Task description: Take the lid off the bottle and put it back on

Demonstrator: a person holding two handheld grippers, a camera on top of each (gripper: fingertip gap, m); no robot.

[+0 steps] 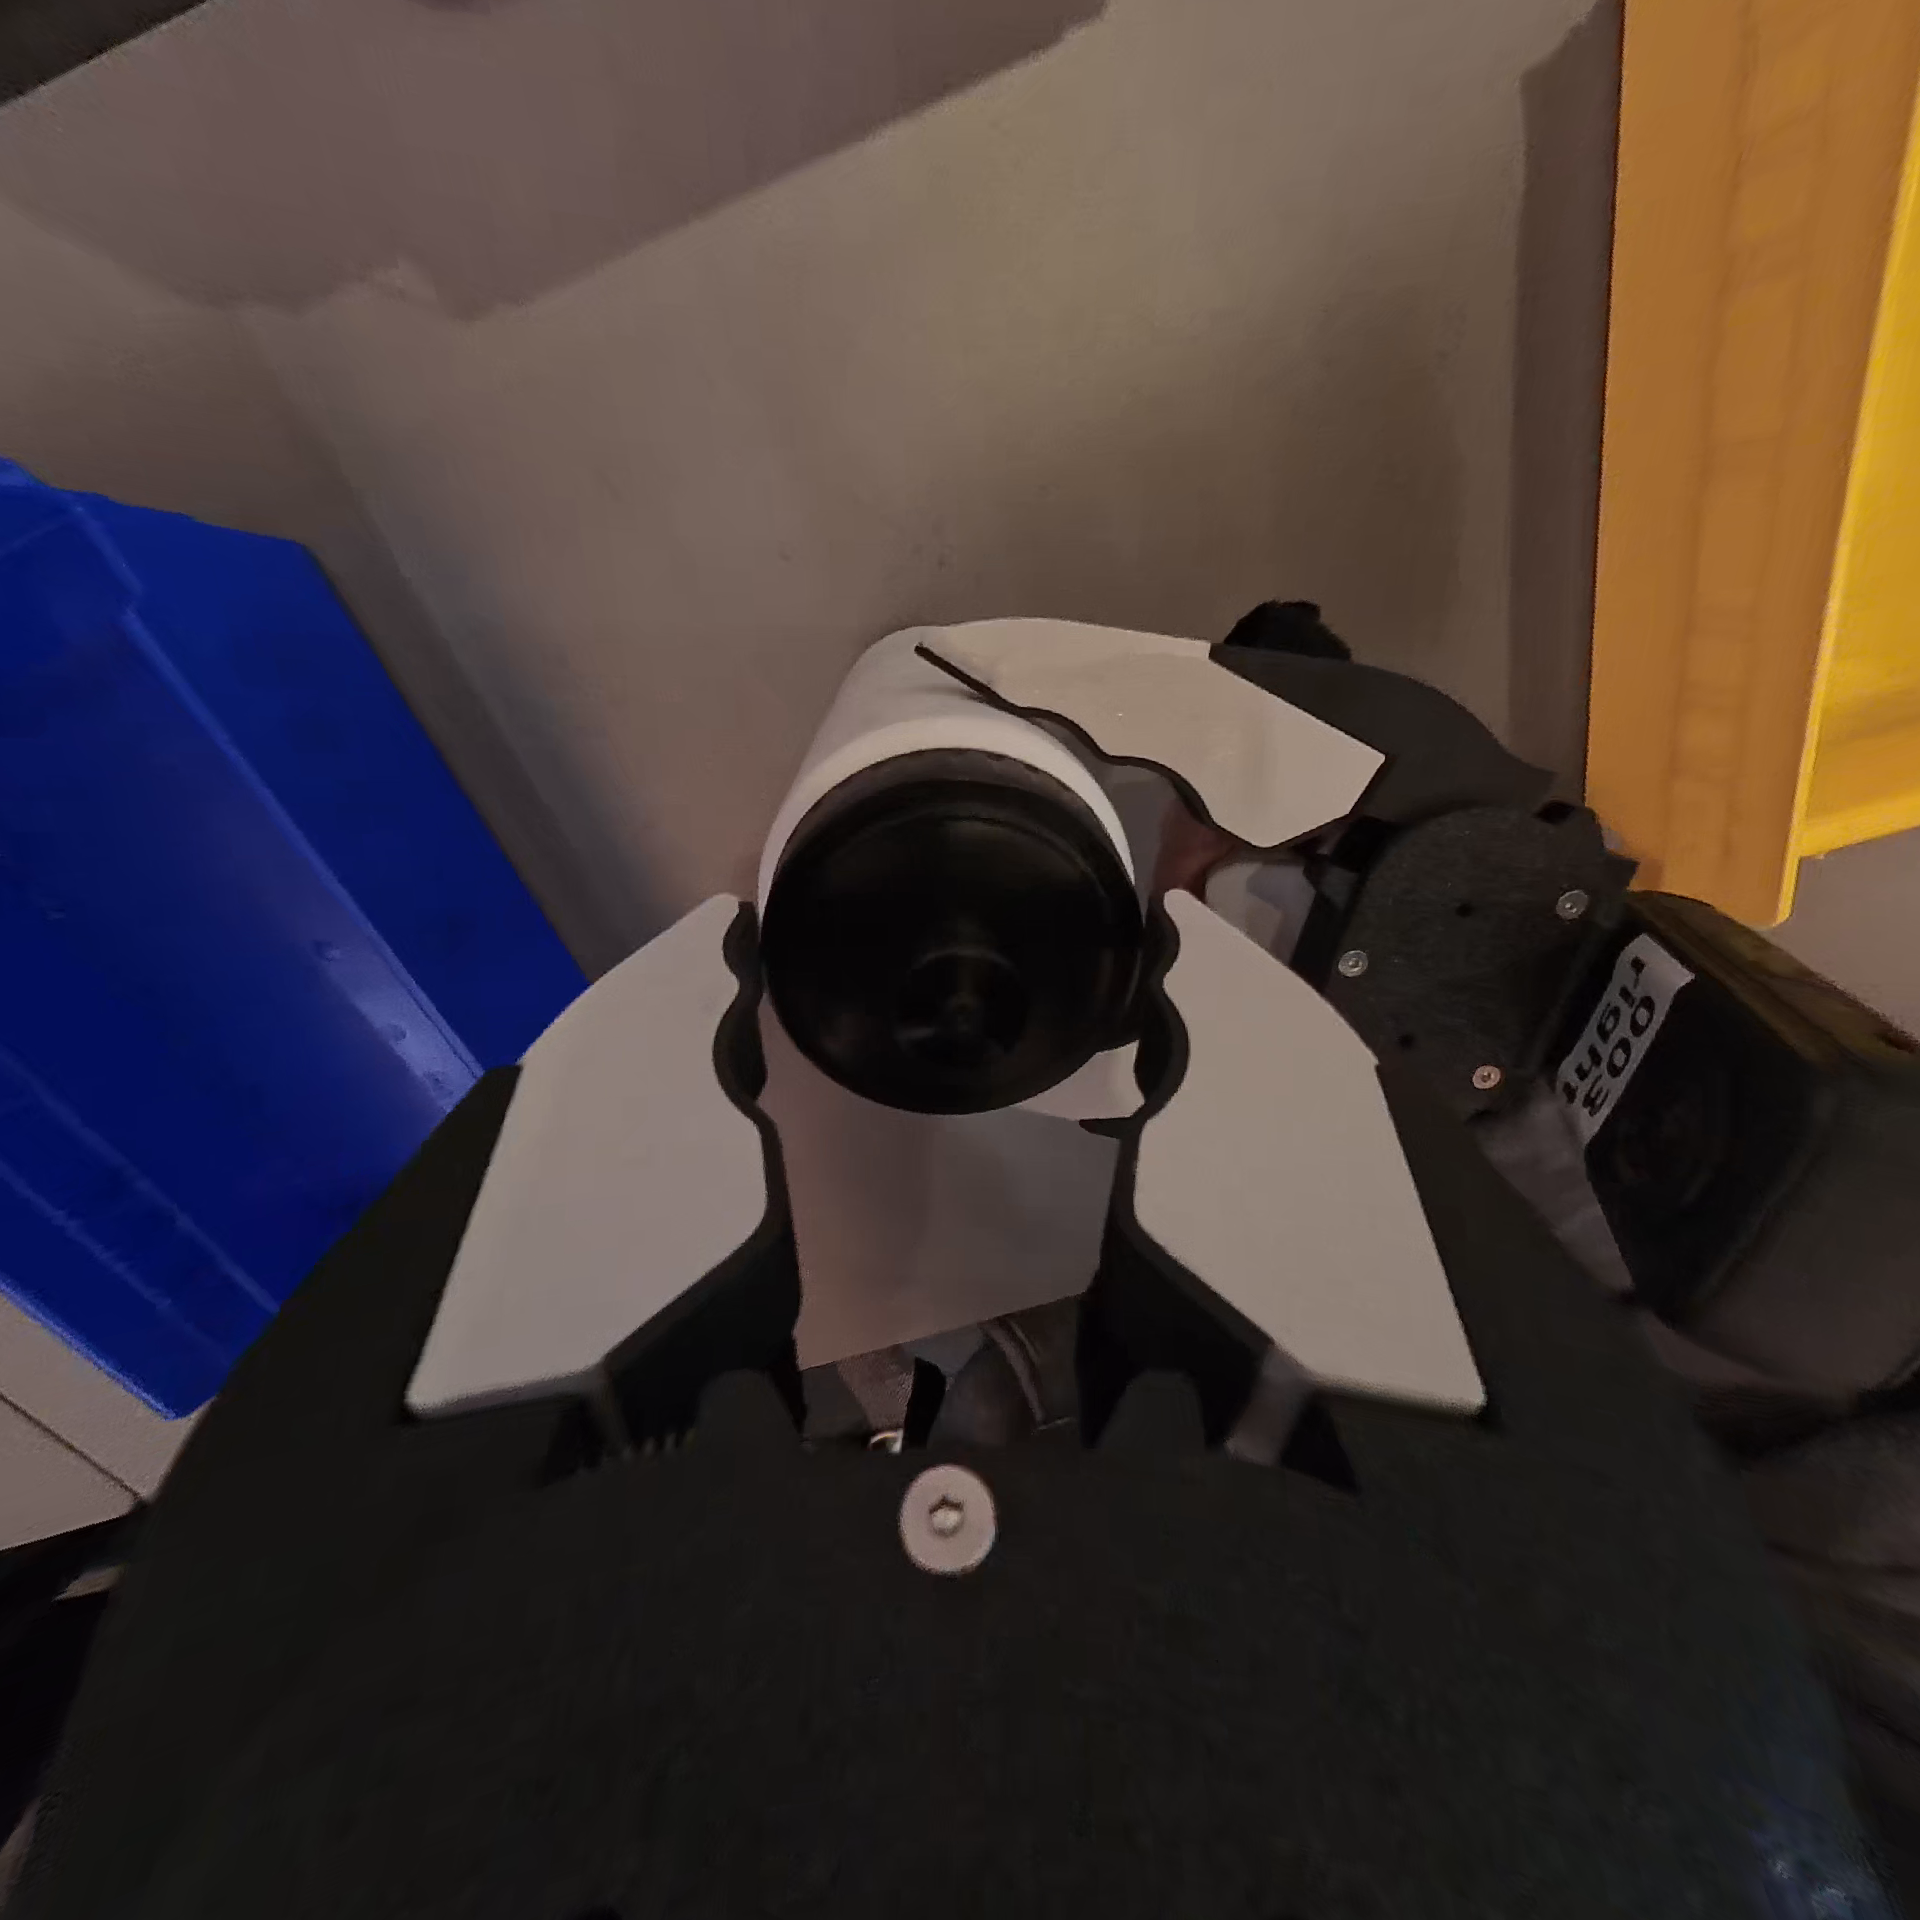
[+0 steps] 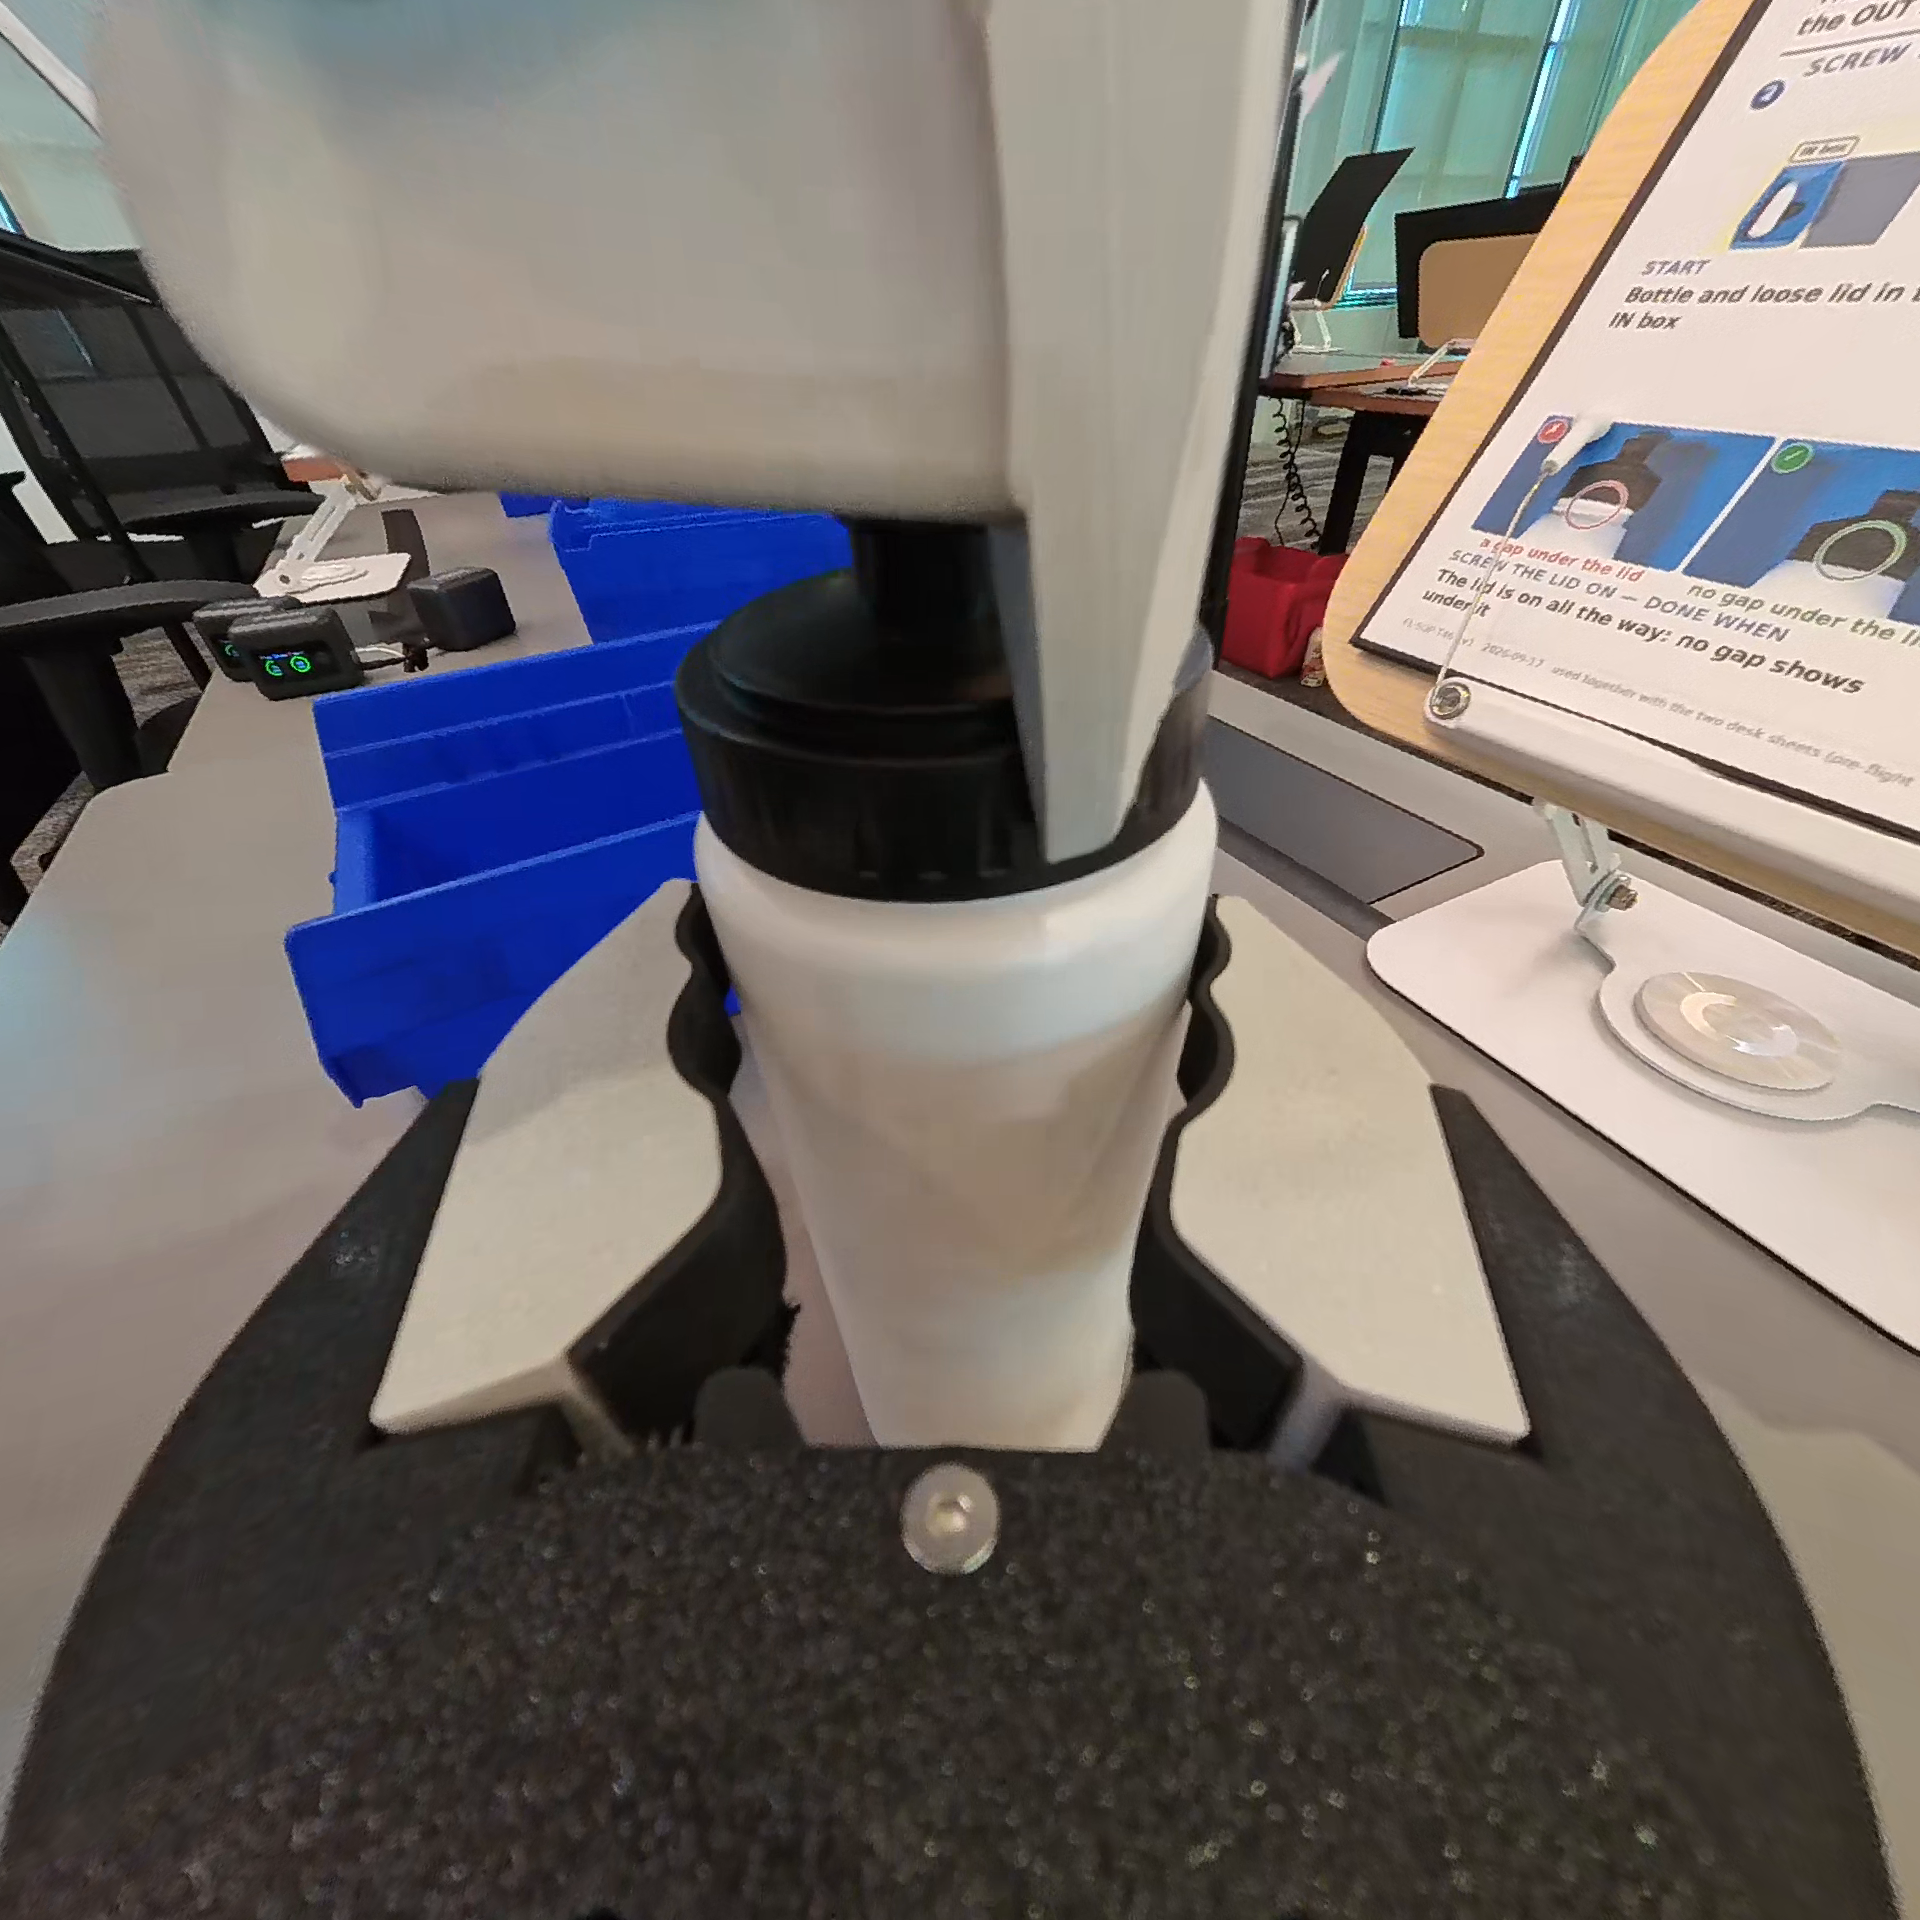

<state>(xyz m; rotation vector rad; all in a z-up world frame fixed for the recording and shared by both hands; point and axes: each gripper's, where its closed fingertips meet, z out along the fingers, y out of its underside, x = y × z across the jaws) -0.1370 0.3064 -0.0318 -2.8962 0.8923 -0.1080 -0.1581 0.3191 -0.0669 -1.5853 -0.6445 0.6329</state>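
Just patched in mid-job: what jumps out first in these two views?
The white bottle with its black lid fills the centre of the right wrist view, its body clamped between the right tongs. The left tongs come down from above and close on the lid's sides. Behind lie blue bins on the grey table, and an instruction board stands at right.

- The round black plastic lid (image 1: 948, 940) looks glossy, with a ribbed rim.
- The white plastic bottle (image 2: 961, 1101) looks smooth and matt.
- The blue plastic bins (image 2: 488, 821) look smooth, slightly shiny.
- The yellow plastic bin (image 1: 1756, 416) at the bench's edge looks smooth.
- The grey bench top (image 1: 935, 364) looks matt.
- The black gripper bodies look grainy; their grey finger plates (image 2: 582, 1195) look matt.
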